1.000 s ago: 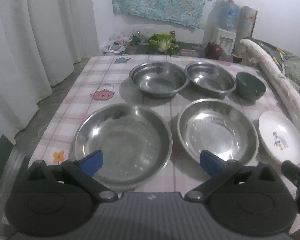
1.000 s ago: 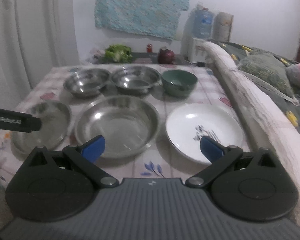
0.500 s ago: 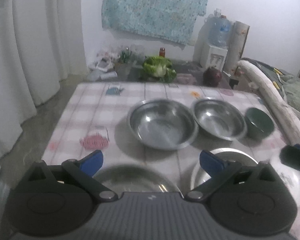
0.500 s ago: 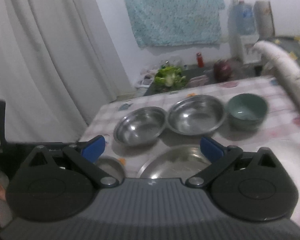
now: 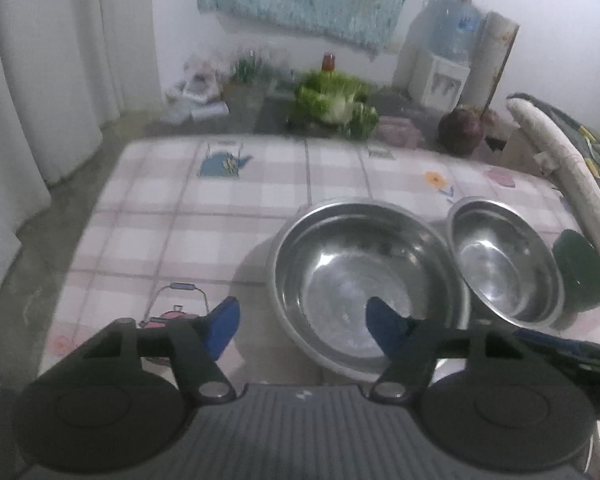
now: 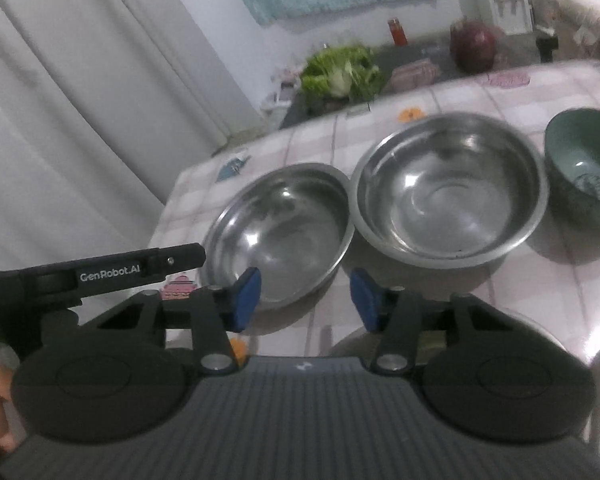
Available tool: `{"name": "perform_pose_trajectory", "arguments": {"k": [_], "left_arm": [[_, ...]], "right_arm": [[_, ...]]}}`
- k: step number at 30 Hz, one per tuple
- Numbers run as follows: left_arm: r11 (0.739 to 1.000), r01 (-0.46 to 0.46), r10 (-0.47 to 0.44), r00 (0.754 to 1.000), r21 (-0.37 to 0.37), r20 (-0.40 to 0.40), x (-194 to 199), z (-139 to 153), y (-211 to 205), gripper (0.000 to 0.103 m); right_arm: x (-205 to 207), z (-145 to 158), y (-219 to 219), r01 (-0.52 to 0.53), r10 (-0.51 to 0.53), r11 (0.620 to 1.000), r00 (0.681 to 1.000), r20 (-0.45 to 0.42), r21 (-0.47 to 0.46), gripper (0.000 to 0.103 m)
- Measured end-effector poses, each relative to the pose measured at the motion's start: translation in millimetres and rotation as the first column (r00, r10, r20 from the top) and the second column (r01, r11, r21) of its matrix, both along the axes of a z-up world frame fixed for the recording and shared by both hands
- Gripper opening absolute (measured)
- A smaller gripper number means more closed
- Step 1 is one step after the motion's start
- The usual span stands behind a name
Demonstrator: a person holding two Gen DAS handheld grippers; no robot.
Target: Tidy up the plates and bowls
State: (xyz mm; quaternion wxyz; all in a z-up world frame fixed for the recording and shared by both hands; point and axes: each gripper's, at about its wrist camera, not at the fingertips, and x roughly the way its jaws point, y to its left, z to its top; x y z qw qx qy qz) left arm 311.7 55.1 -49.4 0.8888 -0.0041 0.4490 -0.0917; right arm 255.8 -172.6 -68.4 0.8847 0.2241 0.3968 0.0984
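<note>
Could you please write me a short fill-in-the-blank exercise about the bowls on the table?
1. The two bowls in front of the right gripper are made of ____.
2. The bowl right of the steel bowls is coloured ____.
3. The tablecloth has a ____ pattern.

Missing words: steel; green; checked

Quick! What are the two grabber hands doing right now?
Left gripper: open, jaws just been closing, holding nothing.
Right gripper: open, jaws just been closing, holding nothing.
</note>
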Motion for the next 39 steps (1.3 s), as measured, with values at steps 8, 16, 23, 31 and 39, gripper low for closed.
{"name": "perform_pose_trajectory", "arguments": {"k": [8,16,23,31,39], "left_arm": [[0.999,0.020,-0.016,0.995,0.047,-0.095,32,-24,-8,0.038],[0.996,-0.004,0.015,0.993,0.087,-0.117,40,-27,-1,0.014],[0.995,0.000,0.015,0.990,0.100,-0.143,25,-23,16,0.015],[0.998,-0.038,0.045,0.987,0.049,-0.156,27,-19,41,0.027],[0.998,-0.051,0.058,0.981,0.039,-0.184,48,-35,36,0.038]], "right_arm": [[34,-21,-1,-0.006,0.008,1.000,0.996,-0.091,0.029,0.027],[45,-26,-1,-0.031,0.032,0.999,0.995,-0.097,0.009,0.012],[42,-25,10,-0.130,0.131,0.991,0.985,-0.111,0.025,0.010],[52,-21,16,-0.159,0.158,0.987,0.983,-0.093,-0.001,0.013],[65,-27,13,-0.127,0.127,0.992,0.987,-0.096,0.002,0.011]]}}
